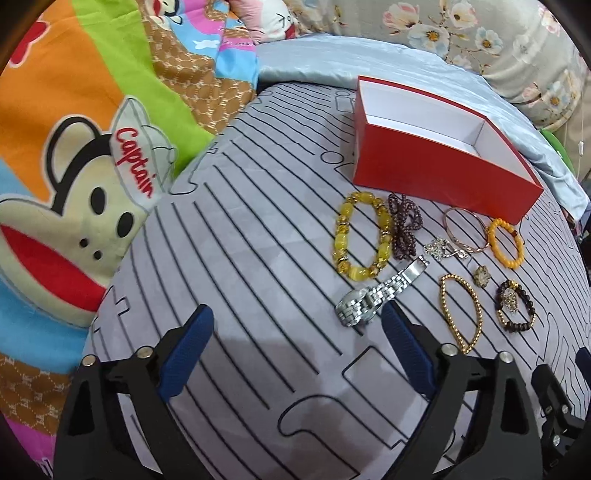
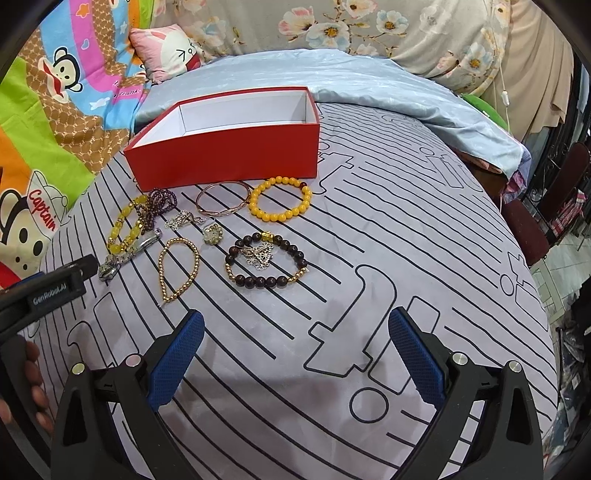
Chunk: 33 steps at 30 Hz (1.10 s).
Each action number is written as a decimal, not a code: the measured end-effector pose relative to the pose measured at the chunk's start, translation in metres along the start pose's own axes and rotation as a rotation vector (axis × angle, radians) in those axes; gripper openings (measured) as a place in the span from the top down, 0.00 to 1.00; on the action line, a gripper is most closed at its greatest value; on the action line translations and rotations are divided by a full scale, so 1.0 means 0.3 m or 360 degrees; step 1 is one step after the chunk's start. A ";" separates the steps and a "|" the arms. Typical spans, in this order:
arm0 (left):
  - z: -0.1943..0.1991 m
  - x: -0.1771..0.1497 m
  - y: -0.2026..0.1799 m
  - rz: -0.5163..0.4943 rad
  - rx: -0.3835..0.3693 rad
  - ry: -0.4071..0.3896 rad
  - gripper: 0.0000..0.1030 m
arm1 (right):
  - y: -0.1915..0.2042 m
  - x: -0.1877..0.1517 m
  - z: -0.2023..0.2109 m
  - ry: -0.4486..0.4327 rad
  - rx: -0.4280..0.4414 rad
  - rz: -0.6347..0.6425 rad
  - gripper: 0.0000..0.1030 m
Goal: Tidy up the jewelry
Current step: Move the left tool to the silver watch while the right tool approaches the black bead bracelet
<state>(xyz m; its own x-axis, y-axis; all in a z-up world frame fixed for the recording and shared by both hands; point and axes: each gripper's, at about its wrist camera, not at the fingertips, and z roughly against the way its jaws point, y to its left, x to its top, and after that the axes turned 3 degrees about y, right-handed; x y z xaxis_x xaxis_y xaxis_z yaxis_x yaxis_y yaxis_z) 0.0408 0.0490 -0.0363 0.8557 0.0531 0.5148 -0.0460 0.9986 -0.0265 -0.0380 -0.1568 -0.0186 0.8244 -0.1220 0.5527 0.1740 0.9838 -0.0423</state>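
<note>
An open red box (image 1: 436, 168) (image 2: 229, 155) with a white inside stands empty on the grey striped bedsheet. In front of it lie several pieces: a yellow chunky bracelet (image 1: 364, 230) (image 2: 123, 229), a purple bead strand (image 1: 402, 225) (image 2: 159, 201), a rose-gold bangle (image 1: 465, 229) (image 2: 221, 201), an orange bead bracelet (image 1: 506, 243) (image 2: 279, 199), a silver watch (image 1: 376, 295) (image 2: 127, 254), a gold bead chain (image 1: 460, 314) (image 2: 177, 267) and a dark bead bracelet (image 1: 515, 306) (image 2: 266, 266). My left gripper (image 1: 297, 321) is open, left of the watch. My right gripper (image 2: 295, 325) is open, short of the dark bracelet.
A colourful monkey-print quilt (image 1: 74, 147) lies at the left. A light blue sheet (image 2: 332, 77) and floral pillows (image 2: 369, 26) lie behind the box. The bed's right edge drops toward a chair (image 2: 535, 221).
</note>
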 end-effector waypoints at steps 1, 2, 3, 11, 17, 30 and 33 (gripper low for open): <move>-0.006 0.008 -0.002 0.0000 -0.0008 0.0004 0.14 | 0.001 0.002 -0.002 0.0002 0.0003 0.0001 0.05; -0.012 0.017 -0.006 -0.0003 -0.0018 0.0005 0.14 | 0.002 0.005 -0.005 0.0004 0.0006 0.0002 0.05; -0.013 0.022 -0.011 -0.0007 -0.0024 0.0006 0.14 | 0.002 0.007 -0.007 0.0004 0.0008 0.0003 0.05; -0.043 0.004 -0.082 -0.0130 -0.0108 0.0052 0.28 | -0.010 0.017 -0.029 0.0025 0.0011 -0.0012 0.05; -0.073 -0.001 -0.093 -0.0178 -0.0143 0.0052 0.39 | -0.012 0.024 -0.036 0.0030 0.0006 -0.0013 0.05; -0.043 -0.022 -0.113 -0.0215 -0.0247 0.0047 0.75 | -0.012 0.020 -0.053 0.0054 0.0067 -0.0009 0.08; -0.032 -0.031 -0.115 -0.0207 -0.0281 0.0062 0.75 | -0.020 0.025 -0.062 0.0066 0.0077 -0.0012 0.16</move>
<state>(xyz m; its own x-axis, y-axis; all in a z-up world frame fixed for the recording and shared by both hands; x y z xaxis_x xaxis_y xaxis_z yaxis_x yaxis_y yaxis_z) 0.0395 0.0141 -0.0483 0.8679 -0.0797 0.4902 0.1540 0.9816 -0.1131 -0.0228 -0.1661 -0.0296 0.8448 -0.1338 0.5180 0.1549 0.9879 0.0025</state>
